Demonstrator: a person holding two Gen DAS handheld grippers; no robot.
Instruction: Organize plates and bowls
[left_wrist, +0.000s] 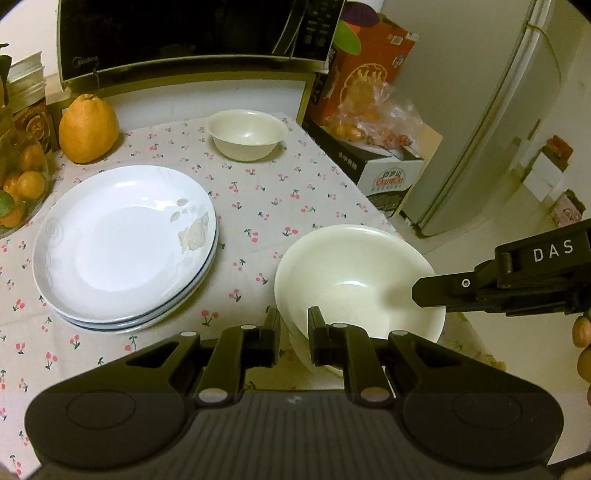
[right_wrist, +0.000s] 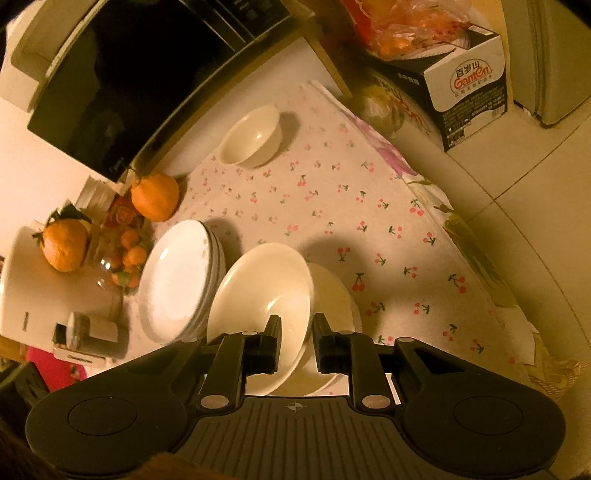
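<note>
Both the left gripper (left_wrist: 293, 334) and right gripper (right_wrist: 295, 341) pinch the near bowl (left_wrist: 354, 273) by its thin rim; glazed, rigid, slippery, breakable.

We note stacked white plates (left_wrist: 125, 243) beside a tilted cream bowl (left_wrist: 354, 280). A smaller bowl (left_wrist: 246, 133) sits upright, well apart.

Cherry-print tablecloth (left_wrist: 266, 192), pale fridge (left_wrist: 491, 122), tiled floor (right_wrist: 517, 206)

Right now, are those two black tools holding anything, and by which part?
Both grip the big cream bowl by its rim: the left tool on the near edge, the right tool on the opposite side.
</note>
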